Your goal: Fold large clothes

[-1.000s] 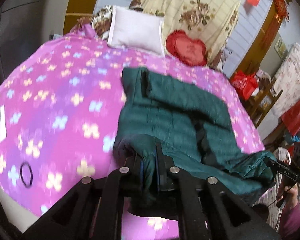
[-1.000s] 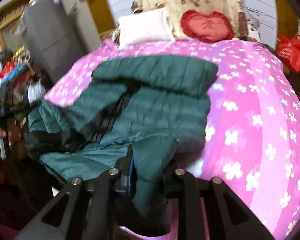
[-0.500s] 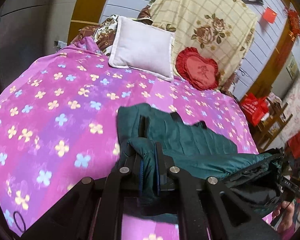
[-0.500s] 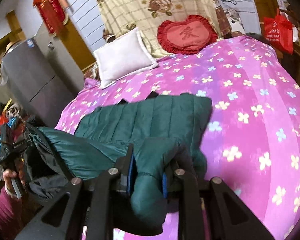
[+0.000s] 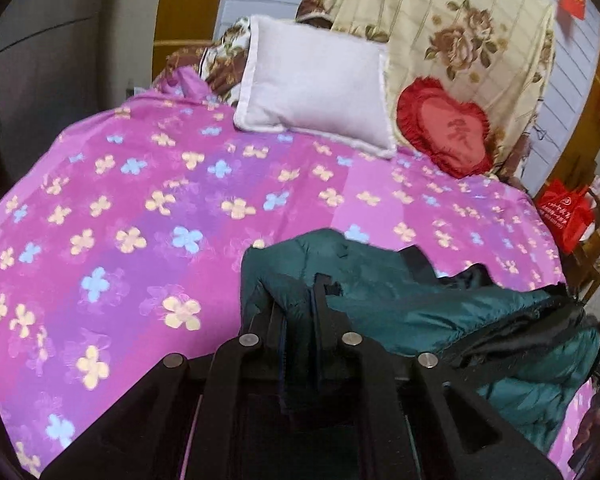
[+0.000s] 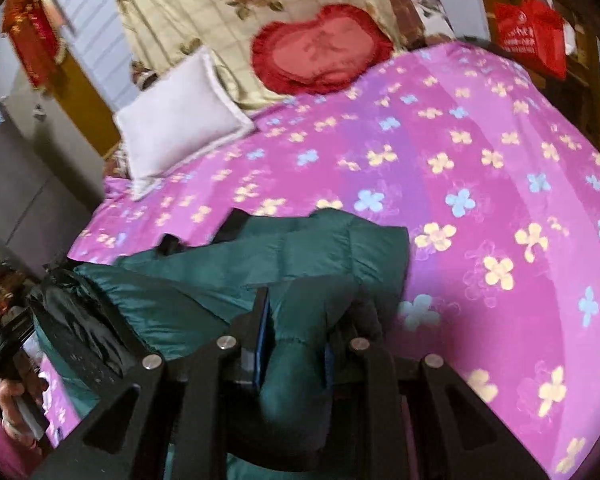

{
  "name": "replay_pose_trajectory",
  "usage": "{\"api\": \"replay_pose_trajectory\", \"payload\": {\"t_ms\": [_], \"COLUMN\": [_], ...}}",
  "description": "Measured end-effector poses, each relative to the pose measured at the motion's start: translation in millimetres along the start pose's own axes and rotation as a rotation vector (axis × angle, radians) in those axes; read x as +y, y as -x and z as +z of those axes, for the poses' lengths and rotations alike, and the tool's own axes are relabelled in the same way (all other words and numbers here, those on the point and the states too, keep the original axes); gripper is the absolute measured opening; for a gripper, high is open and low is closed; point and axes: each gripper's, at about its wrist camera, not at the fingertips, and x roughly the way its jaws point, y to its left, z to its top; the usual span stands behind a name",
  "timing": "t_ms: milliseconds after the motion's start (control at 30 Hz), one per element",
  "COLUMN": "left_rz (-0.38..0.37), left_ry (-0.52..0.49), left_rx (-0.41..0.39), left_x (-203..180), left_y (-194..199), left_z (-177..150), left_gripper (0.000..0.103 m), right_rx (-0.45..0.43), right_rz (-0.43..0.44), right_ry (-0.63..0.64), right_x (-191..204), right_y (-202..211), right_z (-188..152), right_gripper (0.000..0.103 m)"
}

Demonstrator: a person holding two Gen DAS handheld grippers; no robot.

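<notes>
While both claws, left (image 5: pixel 298 312) and right (image 6: pixel 296 320), pinch jacket (image 5: pixel 400 304) folds, bed (image 5: pixel 140 220) beyond lies open; cushion (image 5: pixel 448 128) character unreadable.

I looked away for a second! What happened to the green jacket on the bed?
Both tools pulled the green jacket back toward the near edge of the bed, so more flowery cover shows. The left tool and right tool kept their pinch on it. The pillows stayed put.

The green jacket (image 5: pixel 400 304) folds over itself, hiding its lower layers. The bedspread (image 6: pixel 500 184) is motion-blurred. The person's hand (image 6: pixel 14 394) is cut off at the frame edge.
</notes>
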Motion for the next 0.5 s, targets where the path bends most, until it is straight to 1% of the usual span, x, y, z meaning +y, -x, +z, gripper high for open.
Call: {"api": "replay_pose_trajectory", "payload": {"t_ms": [67, 133, 233, 267, 300, 367, 433, 500], "left_rz": [-0.026, -0.056, -0.121, -0.139, -0.143, -0.108, -0.113, -0.125], "left_ry": [0.013, 0.021, 0.041, 0.051, 0.056, 0.039, 0.011, -0.017], "left_rx": [0.01, 0.019, 0.024, 0.022, 0.015, -0.024, -0.064, -0.084], "left_x": [4.9, 8.1, 15.7, 17.9, 18.3, 14.1, 7.4, -2.1], "left_y": [-8.0, -7.1, 8.3, 16.2, 22.9, 42.2, 58.3, 68.0], "left_z": [-1.5, 0.8, 8.3, 10.9, 12.6, 13.5, 13.0, 9.1], "left_gripper": [0.004, 0.007, 0.013, 0.017, 0.023, 0.033, 0.034, 0.037], "right_rx": [0.006, 0.006, 0.007, 0.011, 0.014, 0.019, 0.02, 0.021], "right_rz": [-0.016, -0.039, -0.074, -0.078, -0.078, -0.077, -0.081, -0.09], "right_ry": [-0.017, -0.011, 0.035, 0.04, 0.036, 0.019, 0.006, 0.0], "right_x": [-3.2, -2.2, 6.1, 6.9, 6.5, 5.1, 5.3, 7.2], "right_y": [-15.4, -26.4, -31.2, -31.9, -31.8, -31.4, -30.5, -30.4], "right_z": [-2.4, -3.5, -4.2, -4.1, -3.6, -2.5, -1.9, -1.3], "right_gripper": [0.021, 0.021, 0.021, 0.021, 0.021, 0.021, 0.022, 0.023]}}
